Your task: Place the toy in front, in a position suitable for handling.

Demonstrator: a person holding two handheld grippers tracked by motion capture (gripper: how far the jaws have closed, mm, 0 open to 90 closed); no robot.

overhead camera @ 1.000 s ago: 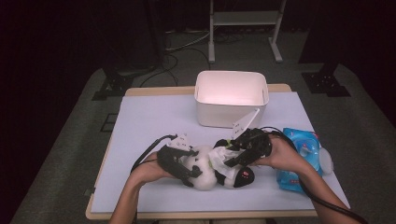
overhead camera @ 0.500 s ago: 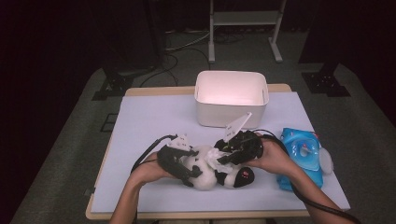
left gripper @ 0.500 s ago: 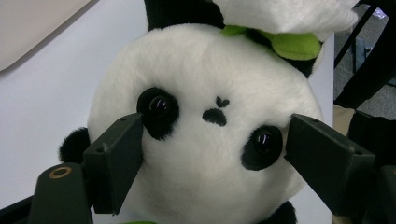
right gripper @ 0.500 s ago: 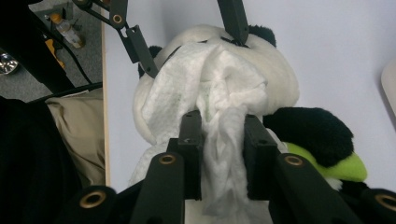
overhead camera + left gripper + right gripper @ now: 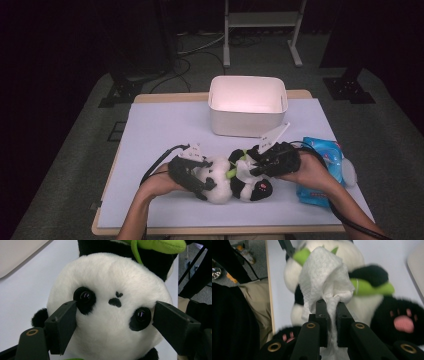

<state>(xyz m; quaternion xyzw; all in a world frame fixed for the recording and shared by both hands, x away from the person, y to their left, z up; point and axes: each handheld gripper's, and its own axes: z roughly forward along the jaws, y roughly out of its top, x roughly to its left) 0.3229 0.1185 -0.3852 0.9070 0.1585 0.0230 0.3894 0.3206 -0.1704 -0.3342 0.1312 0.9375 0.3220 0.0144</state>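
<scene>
Currently the plush panda [image 5: 230,176] lies on its back near the front of the white-covered table [image 5: 155,130], just ahead of the white bin [image 5: 247,106]. Left gripper [image 5: 113,320] has its jaws spread wide around the head, pads against the fur beside each eye, steadying it. Right gripper [image 5: 331,315] has just been closing and now pinches a white wet wipe [image 5: 324,280] tight, the crumpled wad bunched over the panda's chest beside its green leaf [image 5: 372,288]. Blue wipe pack [image 5: 320,167] sits at the right. Judgement: wiping step in hand. Best done with short strokes along the fur and the head kept braced; pushing sideways would likely roll the toy.
</scene>
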